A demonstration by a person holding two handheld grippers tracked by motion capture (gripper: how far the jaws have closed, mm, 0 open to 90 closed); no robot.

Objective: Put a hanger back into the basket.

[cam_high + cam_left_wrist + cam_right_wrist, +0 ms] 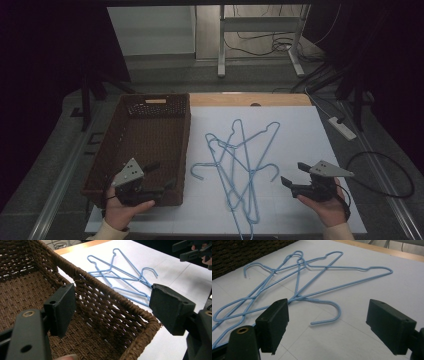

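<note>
Several light blue wire hangers [251, 172] lie tangled on the white sheet [295, 135] in the middle of the table. To their left stands a brown wicker basket [187, 145] with nothing in it. My left gripper [162, 175] hovers open over the basket's near right corner. In the left gripper view its jaws [113, 305] straddle the basket's right wall [112, 293], with the hangers [110, 270] beyond. My right gripper [294, 174] is open just right of the pile. In the right gripper view its jaws [332, 320] stand wide apart before a hanger hook [337, 308].
The basket's dark weave [242, 255] shows at the far left of the right gripper view. A bare wooden strip [250, 99] edges the table's far side. A white power strip [342, 127] and cables lie on the floor at right. Metal frame legs [221, 45] stand behind the table.
</note>
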